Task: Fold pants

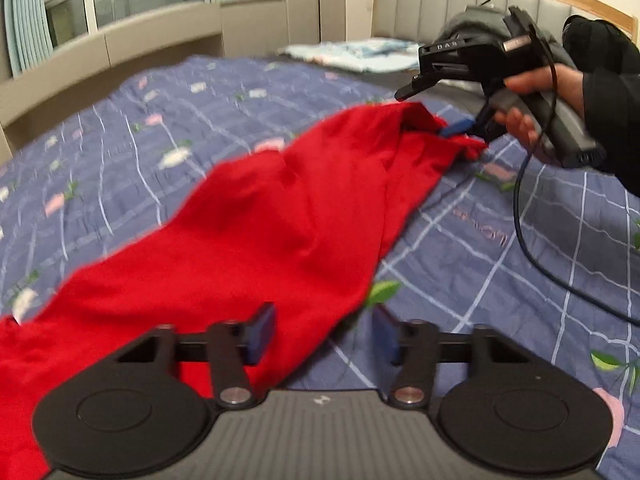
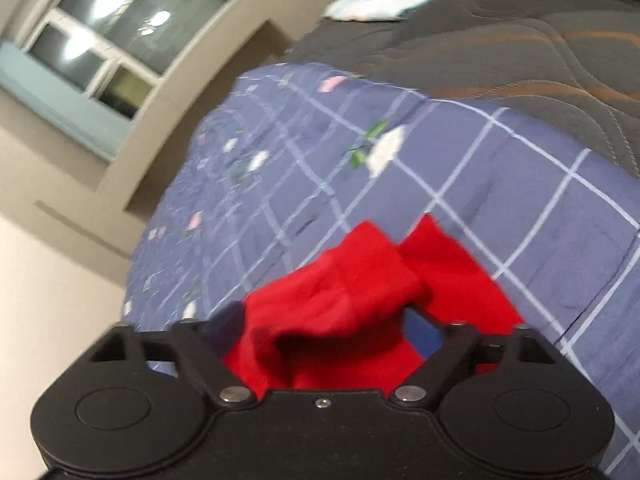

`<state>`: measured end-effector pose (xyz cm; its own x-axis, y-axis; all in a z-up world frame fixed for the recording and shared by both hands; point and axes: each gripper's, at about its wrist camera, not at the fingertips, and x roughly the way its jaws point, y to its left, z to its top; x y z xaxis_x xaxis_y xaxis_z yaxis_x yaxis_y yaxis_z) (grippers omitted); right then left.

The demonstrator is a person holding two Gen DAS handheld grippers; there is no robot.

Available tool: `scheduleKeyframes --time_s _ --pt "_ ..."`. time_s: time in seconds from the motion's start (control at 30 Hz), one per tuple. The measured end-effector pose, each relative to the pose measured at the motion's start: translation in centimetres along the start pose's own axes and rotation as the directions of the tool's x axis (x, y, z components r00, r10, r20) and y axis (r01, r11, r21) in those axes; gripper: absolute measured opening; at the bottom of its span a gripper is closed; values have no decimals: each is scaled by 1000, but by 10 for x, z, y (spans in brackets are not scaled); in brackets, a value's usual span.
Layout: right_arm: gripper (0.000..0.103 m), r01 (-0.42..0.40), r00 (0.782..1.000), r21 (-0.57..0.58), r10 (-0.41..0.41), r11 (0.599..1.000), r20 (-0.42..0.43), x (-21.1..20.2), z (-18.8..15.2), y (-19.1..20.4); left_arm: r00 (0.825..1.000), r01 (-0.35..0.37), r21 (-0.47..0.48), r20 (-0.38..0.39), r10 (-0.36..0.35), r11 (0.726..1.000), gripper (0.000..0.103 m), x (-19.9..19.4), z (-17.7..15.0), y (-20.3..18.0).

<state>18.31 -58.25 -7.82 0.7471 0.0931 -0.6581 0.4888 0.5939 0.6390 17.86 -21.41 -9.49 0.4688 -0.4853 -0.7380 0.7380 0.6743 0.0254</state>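
The red soft-fabric pants (image 1: 256,232) lie stretched in a long band across the bed, on a blue quilted bedspread (image 1: 500,264) with a white grid and small flower print. One end sits at the lower left of the left wrist view, the other at the upper right, where it is bunched and rumpled.

Left tool (image 1: 322,338): its blue-padded fingers (image 1: 260,334) stand partly apart above the near edge of the red cloth. The left pad is over the fabric, the right pad over bare bedspread. No cloth is pinched between them; the tool is released.

Right tool (image 1: 460,128): held in a person's hand (image 1: 532,112) in a dark sleeve, with a black cable (image 1: 520,208) trailing from it. Its own view shows a bunch of red fabric (image 2: 344,300) lying between the spread fingers of this tool (image 2: 326,332). The pads are not seen pressing on it; the tool is released.

Both views are blurred. A grey padded headboard (image 1: 460,4) and a pale folded cloth (image 1: 360,54) lie at the far end of the bed.
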Motion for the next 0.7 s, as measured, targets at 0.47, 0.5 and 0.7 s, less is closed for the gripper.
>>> scheduleKeyframes --time_s 0.47,0.5,0.7 --pt "7 23 969 -446 90 895 230 -50 38 95 992 -80 -87 88 87 993 0 -37 13 11" --pt "7 26 959 -481 114 877 260 -61 39 98 992 -82 -81 89 89 993 0 -37 15 10" --pt "7 129 964 -474 1 871 265 -72 34 46 996 -81 -44 35 82 996 0 -20 11 3"
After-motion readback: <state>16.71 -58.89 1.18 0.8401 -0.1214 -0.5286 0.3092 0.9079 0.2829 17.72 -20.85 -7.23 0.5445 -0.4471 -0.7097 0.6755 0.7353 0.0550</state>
